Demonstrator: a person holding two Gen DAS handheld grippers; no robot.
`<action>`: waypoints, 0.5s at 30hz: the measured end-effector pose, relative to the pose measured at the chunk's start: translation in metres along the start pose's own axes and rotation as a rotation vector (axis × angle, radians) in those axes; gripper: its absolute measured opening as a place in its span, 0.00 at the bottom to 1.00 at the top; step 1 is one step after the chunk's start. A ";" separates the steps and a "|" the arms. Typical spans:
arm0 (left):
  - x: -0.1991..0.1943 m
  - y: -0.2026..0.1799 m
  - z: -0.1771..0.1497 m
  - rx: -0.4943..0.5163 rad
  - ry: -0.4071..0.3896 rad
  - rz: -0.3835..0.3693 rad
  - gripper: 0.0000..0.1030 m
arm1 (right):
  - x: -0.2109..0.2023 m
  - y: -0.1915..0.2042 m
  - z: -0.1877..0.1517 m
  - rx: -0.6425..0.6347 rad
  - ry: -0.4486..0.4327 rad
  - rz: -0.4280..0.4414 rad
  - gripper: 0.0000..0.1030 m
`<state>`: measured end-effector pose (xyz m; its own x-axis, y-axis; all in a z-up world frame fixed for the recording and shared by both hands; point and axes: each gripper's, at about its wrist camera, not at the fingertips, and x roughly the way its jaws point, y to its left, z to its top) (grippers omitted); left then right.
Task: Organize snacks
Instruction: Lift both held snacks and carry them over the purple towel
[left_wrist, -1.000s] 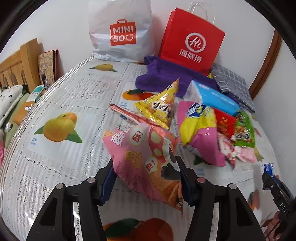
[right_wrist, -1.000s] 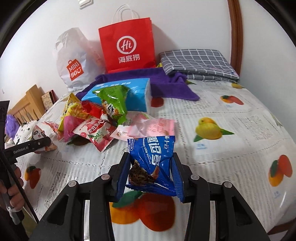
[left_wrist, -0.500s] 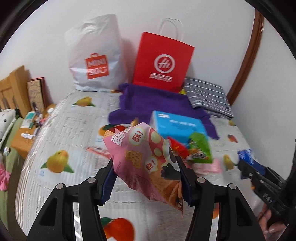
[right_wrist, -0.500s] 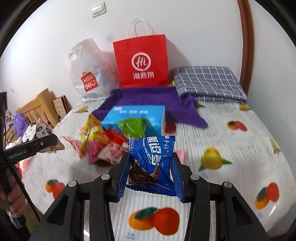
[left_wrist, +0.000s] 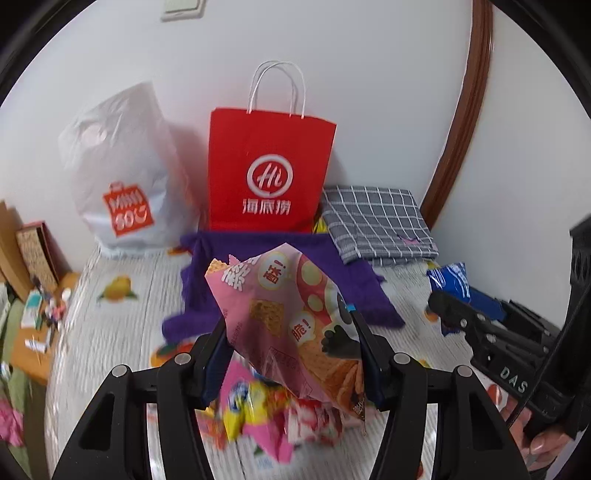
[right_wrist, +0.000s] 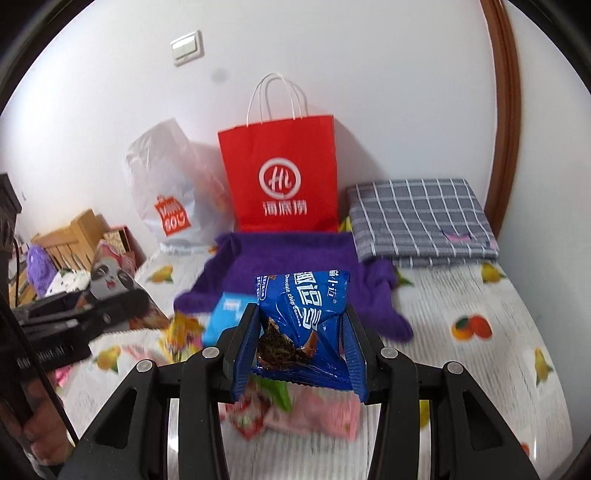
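Note:
My left gripper (left_wrist: 290, 332) is shut on a pink chip bag (left_wrist: 288, 317), held up above the bed. My right gripper (right_wrist: 301, 328) is shut on a blue chocolate-chip cookie packet (right_wrist: 303, 314), also lifted. In the left wrist view the right gripper (left_wrist: 447, 310) shows at the right with the blue packet (left_wrist: 450, 280). The left gripper (right_wrist: 114, 299) appears at the left of the right wrist view. A blurred pile of snack bags (left_wrist: 258, 410) lies on the bed below. A red paper bag (left_wrist: 267, 173) stands open-topped against the far wall.
A white plastic shopping bag (left_wrist: 122, 177) leans left of the red bag. A purple towel (right_wrist: 291, 258) and a folded grey checked cloth (right_wrist: 417, 218) lie before the wall. A light blue tissue pack (right_wrist: 225, 314) sits near the snacks. A wooden headboard (right_wrist: 70, 236) is far left.
Both grippers rose off the bed with their packets still held. The snack pile dropped lower in both views, and the red bag and wall now fill the centre.

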<state>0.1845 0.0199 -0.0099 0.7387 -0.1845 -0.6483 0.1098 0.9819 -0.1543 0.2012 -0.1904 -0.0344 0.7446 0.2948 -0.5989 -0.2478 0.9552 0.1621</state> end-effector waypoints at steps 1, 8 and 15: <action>0.005 0.000 0.008 0.008 -0.009 0.012 0.55 | 0.006 -0.001 0.009 -0.006 -0.004 -0.004 0.42; 0.042 0.018 0.045 0.018 -0.004 0.067 0.55 | 0.050 -0.001 0.056 -0.057 -0.020 -0.035 0.42; 0.078 0.038 0.067 0.014 0.011 0.121 0.55 | 0.093 0.003 0.094 -0.119 -0.023 -0.056 0.42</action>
<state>0.2912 0.0456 -0.0165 0.7397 -0.0653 -0.6697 0.0296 0.9975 -0.0645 0.3282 -0.1575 -0.0163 0.7732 0.2428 -0.5859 -0.2763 0.9605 0.0334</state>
